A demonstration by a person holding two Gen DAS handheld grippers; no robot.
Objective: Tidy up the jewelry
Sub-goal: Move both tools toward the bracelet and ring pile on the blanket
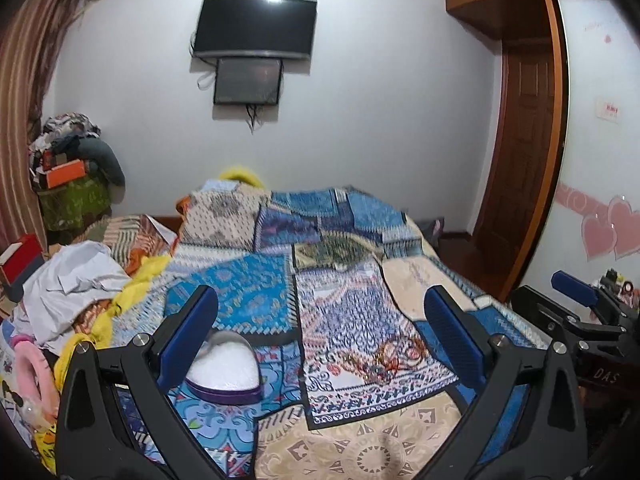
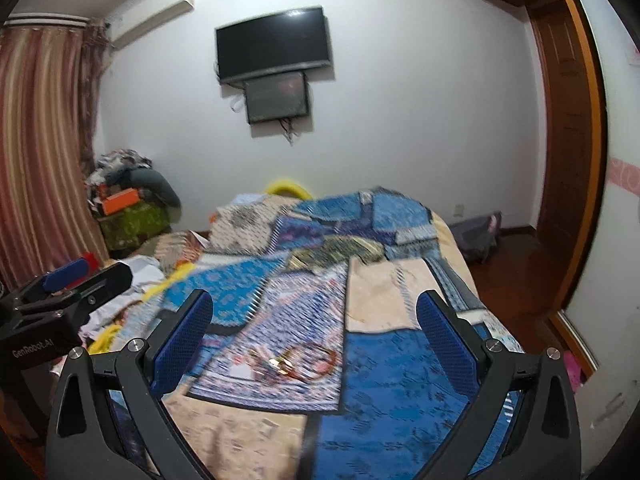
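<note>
A tangle of gold and red jewelry point(image 1: 386, 358) lies on the patterned bedspread point(image 1: 344, 320); it also shows in the right wrist view point(image 2: 294, 362). An open heart-shaped box point(image 1: 224, 372) with a white lining and purple rim sits to its left. My left gripper point(image 1: 320, 300) is open and empty above the bed, with the box behind its left finger. My right gripper point(image 2: 314, 304) is open and empty, hovering over the jewelry. Each gripper shows at the edge of the other's view.
Crumpled white and yellow cloth point(image 1: 80, 284) and a pink item lie at the bed's left side. A clothes pile point(image 1: 72, 160) stands in the far corner. A wall TV point(image 1: 256, 28) hangs opposite. A wooden door point(image 1: 520, 140) is on the right.
</note>
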